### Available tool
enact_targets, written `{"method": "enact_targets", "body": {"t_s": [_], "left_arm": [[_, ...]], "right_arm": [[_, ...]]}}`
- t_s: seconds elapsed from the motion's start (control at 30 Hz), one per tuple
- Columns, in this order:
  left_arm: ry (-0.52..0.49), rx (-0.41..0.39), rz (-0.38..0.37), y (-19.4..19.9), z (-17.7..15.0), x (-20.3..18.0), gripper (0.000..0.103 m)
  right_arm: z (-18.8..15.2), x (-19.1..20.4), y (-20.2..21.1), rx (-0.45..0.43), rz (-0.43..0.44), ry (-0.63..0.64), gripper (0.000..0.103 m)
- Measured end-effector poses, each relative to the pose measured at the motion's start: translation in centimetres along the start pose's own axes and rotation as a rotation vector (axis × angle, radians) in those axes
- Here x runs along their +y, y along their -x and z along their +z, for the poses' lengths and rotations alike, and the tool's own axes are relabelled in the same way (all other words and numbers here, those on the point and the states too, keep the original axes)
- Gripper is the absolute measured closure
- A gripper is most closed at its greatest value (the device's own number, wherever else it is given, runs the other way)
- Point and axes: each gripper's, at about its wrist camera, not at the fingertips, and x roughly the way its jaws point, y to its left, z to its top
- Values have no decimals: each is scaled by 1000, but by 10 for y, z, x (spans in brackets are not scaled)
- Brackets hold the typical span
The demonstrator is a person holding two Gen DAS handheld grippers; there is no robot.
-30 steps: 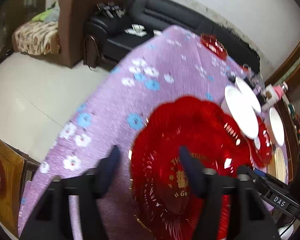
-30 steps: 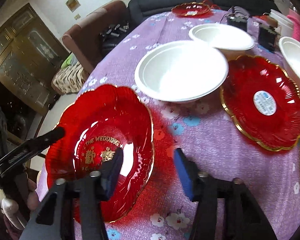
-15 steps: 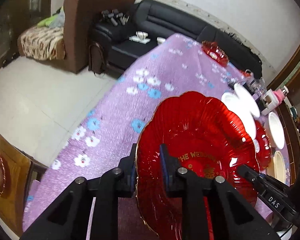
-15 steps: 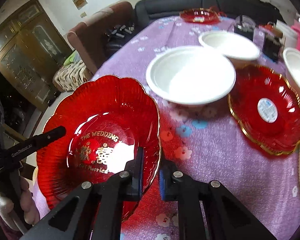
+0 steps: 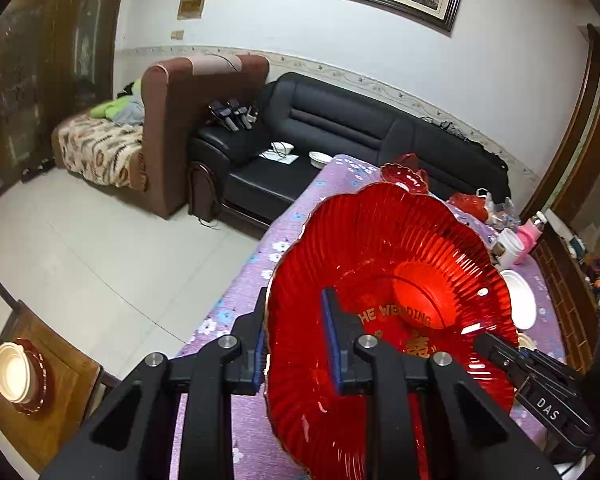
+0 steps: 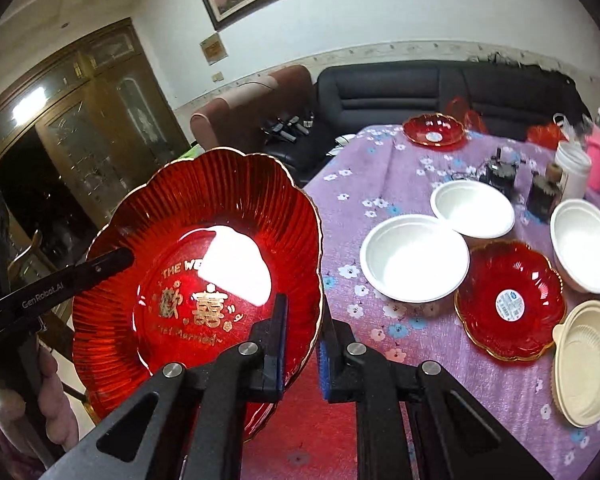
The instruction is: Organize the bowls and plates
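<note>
We hold the big red plate [image 6: 204, 264] up in the air with both tongs. It fills the left half of the right wrist view and the lower middle of the left wrist view. It tilts a bit, and the gold words in its middle face us.

Our right gripper [image 6: 302, 344] pinches the plate's rim at the bottom middle of its frame. One pad sits inside the plate and one sits under it. Our left gripper [image 5: 294, 344] pinches the other side of the rim the same way. We think we use two grips because the plate is wide and thin, so one pinch might let it tip or slip.

In the left wrist view the other tongs poke in from the lower right. In the right wrist view they poke in from the left, with a hand [image 6: 28, 412] showing at the lower left.

The table [image 6: 380, 168] with its purple flower cloth lies on the right of the right wrist view. On it sit three white bowls [image 6: 414, 258], a red plate with a sticker [image 6: 510, 300], and a cream bowl [image 6: 584, 364] at the right edge. One more small red plate [image 6: 434, 130] is far back.

We guess the big plate should go with the other red ones, so like goes with like.
</note>
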Motion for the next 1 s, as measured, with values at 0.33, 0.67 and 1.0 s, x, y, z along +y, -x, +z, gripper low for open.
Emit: {"method": "enact_targets", "body": {"t_s": [0.33,0.67,1.0], "left_arm": [[61,221,54,-93,-63,24,80],[81,270,89,-129,-79,28,79],[174,191,10,-92,-73,36,35]], "right_arm": [[-49,-24,-73,181,-85,-40,89],[-63,-41,-104,232,-109,-53,88],[-65,-50,-91,178,-82,-101,71]]}}
